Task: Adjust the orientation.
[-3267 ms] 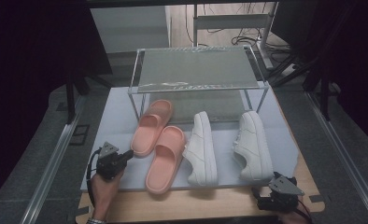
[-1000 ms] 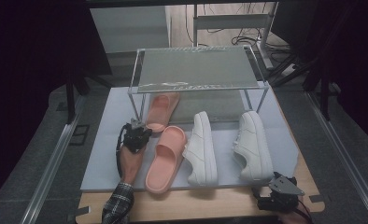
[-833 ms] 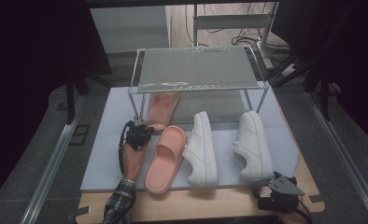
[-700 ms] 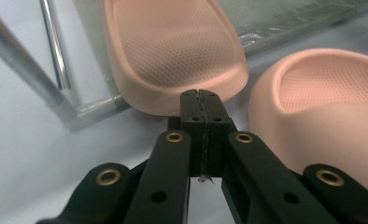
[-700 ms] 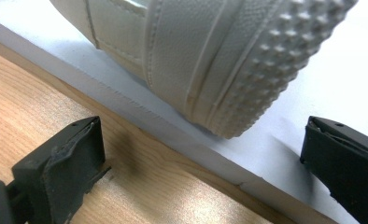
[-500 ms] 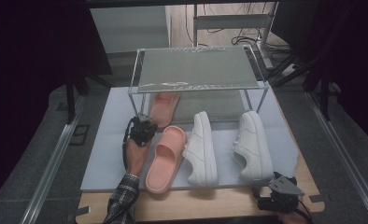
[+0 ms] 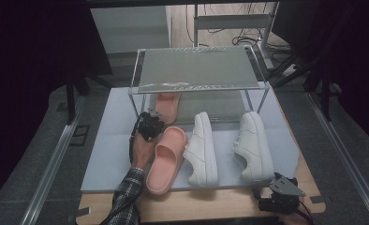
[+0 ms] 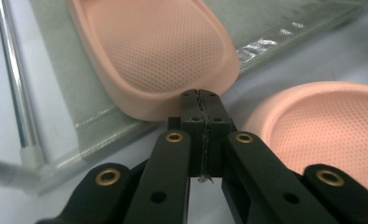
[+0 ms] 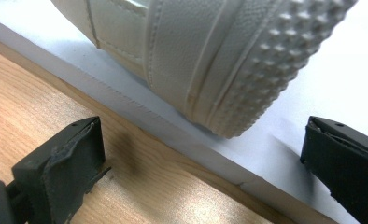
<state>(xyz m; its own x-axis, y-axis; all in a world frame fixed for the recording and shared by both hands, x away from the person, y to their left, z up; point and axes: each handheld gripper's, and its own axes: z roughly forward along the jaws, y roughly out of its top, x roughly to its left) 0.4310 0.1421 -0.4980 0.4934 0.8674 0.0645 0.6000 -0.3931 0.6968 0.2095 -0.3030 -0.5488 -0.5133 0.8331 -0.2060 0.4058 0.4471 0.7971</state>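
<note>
While the left gripper (image 7: 149, 125) pressed its fully closed, empty jaws against the heel of the far pink slipper (image 7: 166, 104), that slipper lay partly under the clear-topped rack (image 7: 197, 67), its heel jutting from the rack's lower shelf. Just right of the gripper lay the near pink slipper (image 7: 165, 158) on the grey mat (image 7: 107, 145), then two white sneakers (image 7: 202, 147) (image 7: 254, 145) side by side. Farthest right, the right gripper (image 7: 280, 194) rested on the wooden board (image 7: 220, 206), jaws wide apart, holding nothing, facing the right sneaker's heel.
</note>
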